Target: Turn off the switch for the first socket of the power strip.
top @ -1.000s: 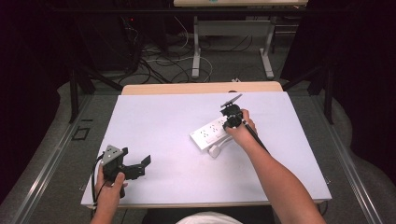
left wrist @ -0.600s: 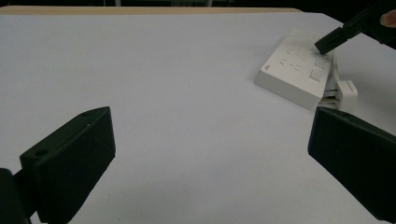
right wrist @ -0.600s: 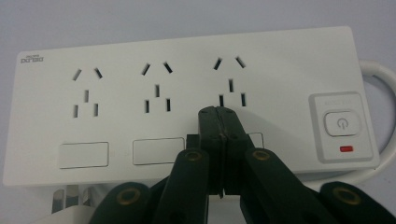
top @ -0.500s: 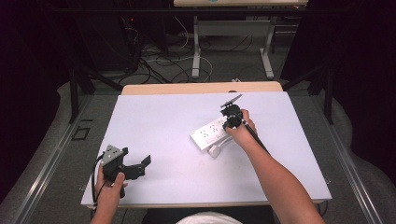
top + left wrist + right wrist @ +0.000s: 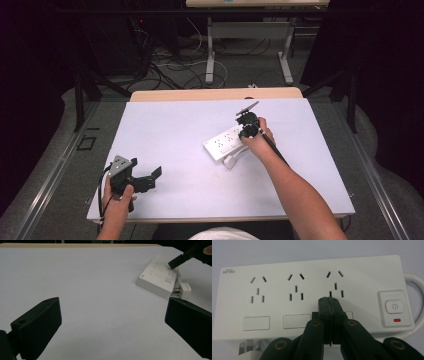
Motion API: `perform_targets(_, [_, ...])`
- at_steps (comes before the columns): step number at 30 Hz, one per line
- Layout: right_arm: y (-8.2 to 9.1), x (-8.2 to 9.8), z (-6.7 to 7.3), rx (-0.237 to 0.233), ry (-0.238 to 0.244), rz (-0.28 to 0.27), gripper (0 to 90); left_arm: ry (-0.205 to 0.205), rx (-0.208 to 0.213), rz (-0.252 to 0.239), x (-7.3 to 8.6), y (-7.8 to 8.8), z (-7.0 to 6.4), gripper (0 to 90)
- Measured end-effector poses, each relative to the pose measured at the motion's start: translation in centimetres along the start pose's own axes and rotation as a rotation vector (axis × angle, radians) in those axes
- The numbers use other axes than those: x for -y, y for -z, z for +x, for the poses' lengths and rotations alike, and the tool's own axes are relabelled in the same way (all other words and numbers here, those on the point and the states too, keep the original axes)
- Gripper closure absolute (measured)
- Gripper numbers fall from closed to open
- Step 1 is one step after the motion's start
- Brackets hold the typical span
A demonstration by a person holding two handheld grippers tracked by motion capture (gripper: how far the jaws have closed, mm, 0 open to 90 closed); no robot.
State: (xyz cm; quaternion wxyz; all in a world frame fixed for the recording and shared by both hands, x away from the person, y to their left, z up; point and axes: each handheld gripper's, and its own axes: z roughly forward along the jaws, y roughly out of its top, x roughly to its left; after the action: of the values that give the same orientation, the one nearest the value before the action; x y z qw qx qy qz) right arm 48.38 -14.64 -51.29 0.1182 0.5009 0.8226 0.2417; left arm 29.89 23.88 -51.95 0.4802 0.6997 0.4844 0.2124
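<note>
Covering table (image 5: pixel 165 130): white sheet (dark room)

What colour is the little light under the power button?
Red light, best seen in the right gripper view.

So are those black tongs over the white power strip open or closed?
Closed: the right tongs have their jaws pressed together with nothing between, tips resting over the power strip.

One white power strip (image 5: pixel 312 290), one white plug (image 5: pixel 230 161), two grippers.
</note>
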Motion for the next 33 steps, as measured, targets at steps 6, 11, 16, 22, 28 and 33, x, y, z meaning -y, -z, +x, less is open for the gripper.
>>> perform_targets(6, [0.12, 0.03, -0.08, 0.005, 0.010, 0.013, 90.0, 0.000, 0.000, 0.000, 0.00, -0.01, 0.00, 1.2])
perform_targets(11, [-0.02, 0.10, 0.01, 0.009, -0.004, -0.007, 90.0, -0.001, -0.001, 0.001, 0.01, -0.04, 0.00, 1.1])
perform_targets(16, [0.04, 0.08, 0.04, 0.003, 0.012, 0.009, 90.0, 0.000, -0.002, 0.000, -0.02, -0.07, -0.01, 1.2])
perform_targets(22, [-0.15, 0.51, -0.03, -0.011, 0.004, -0.016, 90.0, 0.003, -0.003, -0.001, -0.06, -0.15, 0.02, 1.2])
perform_targets(28, [-0.17, 0.62, -0.17, -0.022, -0.012, -0.027, 90.0, 0.001, -0.002, 0.003, -0.06, -0.25, -0.07, 1.2])
perform_targets(33, [-0.06, 0.68, -0.19, -0.017, -0.021, -0.022, 90.0, -0.001, -0.002, 0.006, -0.02, -0.24, -0.15, 1.2])
